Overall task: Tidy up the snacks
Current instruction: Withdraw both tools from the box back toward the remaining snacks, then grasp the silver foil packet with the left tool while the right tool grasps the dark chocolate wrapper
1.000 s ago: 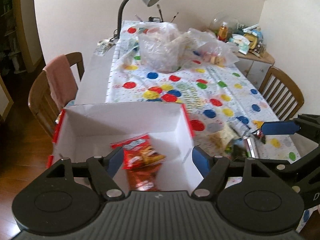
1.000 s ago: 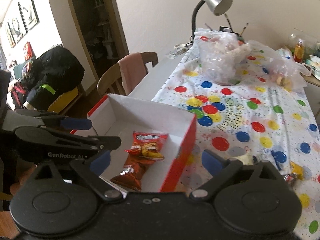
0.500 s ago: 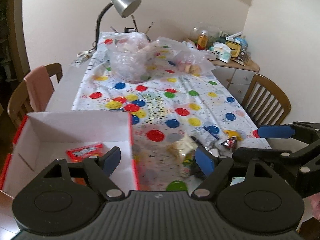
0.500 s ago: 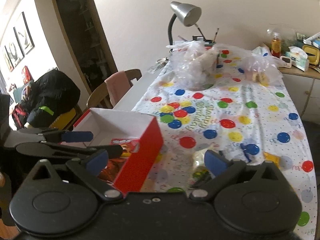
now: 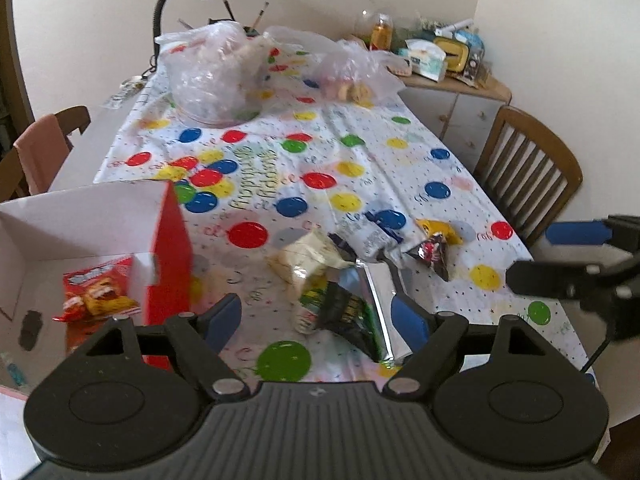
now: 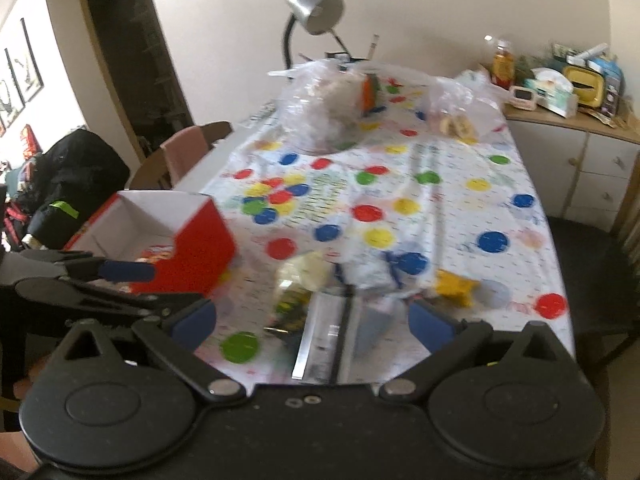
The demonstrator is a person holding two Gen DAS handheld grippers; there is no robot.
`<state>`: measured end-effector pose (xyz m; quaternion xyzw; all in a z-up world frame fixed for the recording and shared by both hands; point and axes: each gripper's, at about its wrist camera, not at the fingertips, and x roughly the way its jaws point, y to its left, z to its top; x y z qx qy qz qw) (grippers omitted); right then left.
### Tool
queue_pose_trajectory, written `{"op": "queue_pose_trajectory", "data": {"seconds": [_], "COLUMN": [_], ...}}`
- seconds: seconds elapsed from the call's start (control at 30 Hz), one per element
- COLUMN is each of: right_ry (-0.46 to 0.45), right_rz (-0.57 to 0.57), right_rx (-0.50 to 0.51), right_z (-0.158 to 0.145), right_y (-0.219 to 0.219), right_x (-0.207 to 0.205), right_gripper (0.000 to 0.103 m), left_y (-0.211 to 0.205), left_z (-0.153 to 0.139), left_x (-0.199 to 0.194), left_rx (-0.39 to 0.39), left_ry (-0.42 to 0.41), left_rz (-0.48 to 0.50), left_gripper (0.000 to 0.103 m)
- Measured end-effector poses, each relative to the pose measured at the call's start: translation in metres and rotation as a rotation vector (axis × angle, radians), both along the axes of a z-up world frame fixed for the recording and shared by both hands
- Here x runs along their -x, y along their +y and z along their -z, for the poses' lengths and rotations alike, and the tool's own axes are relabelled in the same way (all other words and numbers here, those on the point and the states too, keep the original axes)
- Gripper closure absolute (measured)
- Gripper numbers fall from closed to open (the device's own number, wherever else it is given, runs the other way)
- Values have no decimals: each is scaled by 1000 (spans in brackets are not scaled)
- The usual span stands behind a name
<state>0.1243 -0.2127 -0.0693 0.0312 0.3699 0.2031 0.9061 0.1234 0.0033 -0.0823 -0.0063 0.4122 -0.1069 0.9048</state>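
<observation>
Box: the red box with white inside (image 5: 172,248) sits at the worktop's near left corner, about nine o'clock from the loose pile; two red snack packets (image 5: 96,292) already lie in it
Still out: a cream packet (image 5: 308,256), a black and green packet (image 5: 344,312), a silver pouch (image 5: 380,292), a blue and white packet (image 5: 376,232), a small dark packet (image 5: 434,254) and a yellow one (image 5: 436,228), heaped together on the balloon tablecloth (image 5: 320,152)
Left tongs (image 5: 320,316): apart and empty; the jaws have just been opening, and nothing is between them, though the heap sits just past the tips at twelve o'clock
Right tongs (image 6: 312,326): as wide as they go, empty; the silver pouch lies in the gap, not pinched
Progress: I'd say barely a quarter done; most packets are yet to be boxed
Far end: clear plastic bags (image 5: 208,76) at twelve o'clock, untouched
</observation>
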Motion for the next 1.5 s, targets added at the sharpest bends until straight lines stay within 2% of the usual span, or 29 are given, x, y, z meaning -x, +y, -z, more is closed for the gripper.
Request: {"op": "queue_pose_trajectory", "data": {"seconds": [0.33,0.5,0.73,1.03,1.13,1.17,1.3,1.5], "right_ry": [62,96,148,217,245,248,263,294], "right_rz": [56,61,52,63,69,66,49,47], "right_rx": [42,56,60,44,19,17,32,19], "right_z": [36,51,72,97,104,106,113,120], "right_y": [-50,-61,-66,-57,-52,-50,-41,-33], "right_x": [-37,-59,-83,-112,-122,-124,-132,-141], "right_gripper": [0,0,0,3,4,8,12,18], "left_y": [-61,-80,-102,-117,-116,-114,-113,-130], "left_z": [35,60,84,92,90,88,85,90], "left_x": [-29,-50,-64,-73,-71,-70,-69,-71], "left_rx": [-57,-76,-149,-243,-230,-217,-191,-260], "left_ry": [91,199,256,259,264,266,276,286], "left_rz": [16,-4,-13,-59,-77,-86,-114,-110], "left_gripper": [21,21,21,21,21,21,21,24]}}
